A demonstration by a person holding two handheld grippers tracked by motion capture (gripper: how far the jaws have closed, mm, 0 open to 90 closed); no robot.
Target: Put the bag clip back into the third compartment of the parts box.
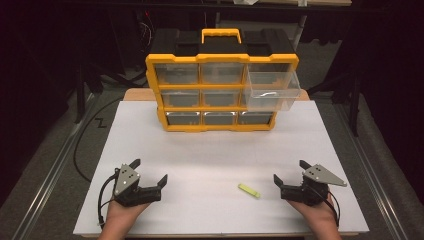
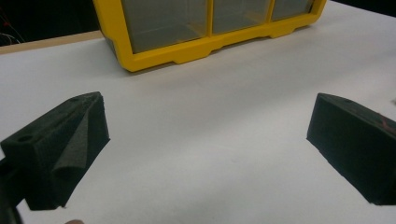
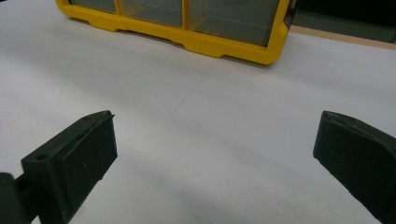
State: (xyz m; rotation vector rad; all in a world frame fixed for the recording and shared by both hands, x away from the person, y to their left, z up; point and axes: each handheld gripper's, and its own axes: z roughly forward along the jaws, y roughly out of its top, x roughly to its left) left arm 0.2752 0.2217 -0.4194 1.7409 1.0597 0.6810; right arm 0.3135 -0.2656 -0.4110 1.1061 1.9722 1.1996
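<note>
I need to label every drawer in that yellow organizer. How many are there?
9, in a three-by-three grid in the organizer. Eight sit closed; the top-right drawer is pulled out toward the person. Any on the back are hidden.

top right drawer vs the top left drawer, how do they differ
The top right drawer is pulled out of the cabinet; the top left drawer sits flush. The top right drawer overhangs the drawer below it; the top left drawer covers nothing. Both are clear plastic and look empty.
</note>
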